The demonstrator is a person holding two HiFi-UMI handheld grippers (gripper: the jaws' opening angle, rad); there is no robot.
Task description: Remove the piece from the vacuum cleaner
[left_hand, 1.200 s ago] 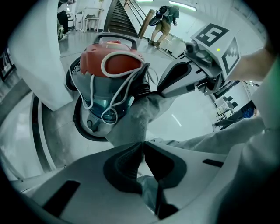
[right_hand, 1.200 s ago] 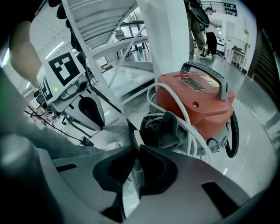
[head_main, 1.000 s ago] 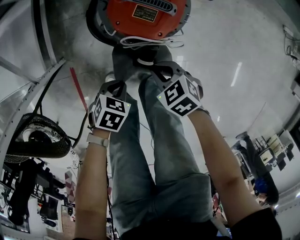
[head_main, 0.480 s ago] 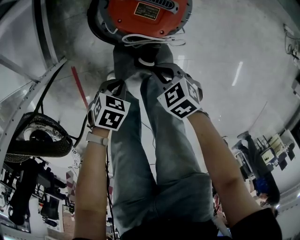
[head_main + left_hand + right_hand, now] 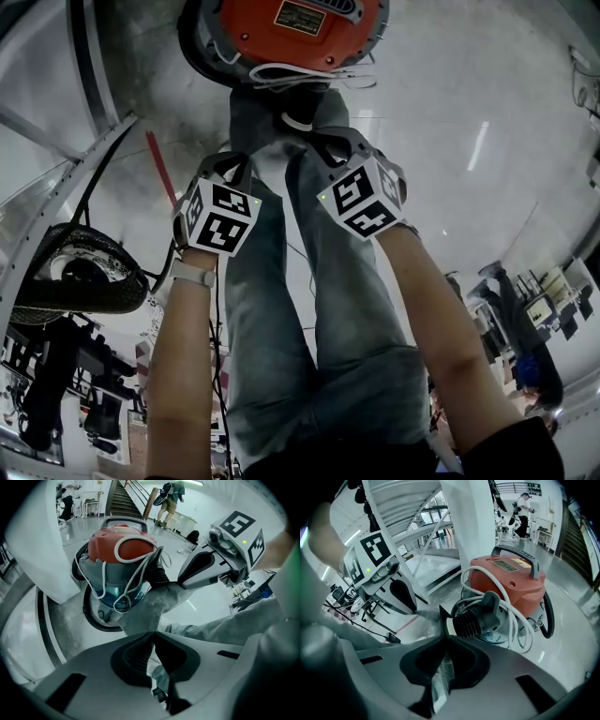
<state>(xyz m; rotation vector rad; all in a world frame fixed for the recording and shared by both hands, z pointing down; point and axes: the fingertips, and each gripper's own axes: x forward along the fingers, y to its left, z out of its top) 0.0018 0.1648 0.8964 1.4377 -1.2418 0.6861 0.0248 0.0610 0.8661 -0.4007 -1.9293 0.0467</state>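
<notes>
Black-padded left gripper (image 5: pixel 152 637): jaws nearly closed, pinching the grey cloth piece (image 5: pixel 149 605). Cloth piece: held between both grippers, far end against the orange vacuum cleaner (image 5: pixel 281 28); whether released, cannot tell. Right gripper (image 5: pixel 443 637): jaws nearly closed on same cloth piece. Likely outstanding: pulling it clear.

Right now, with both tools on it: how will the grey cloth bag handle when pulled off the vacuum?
Probably floppy: the cloth bag creases and sags between the vacuum and the left tool and right tool, both shut on it. Likely light, as no stiff parts show. It may snag, since the white cord loops close beside it.
</notes>
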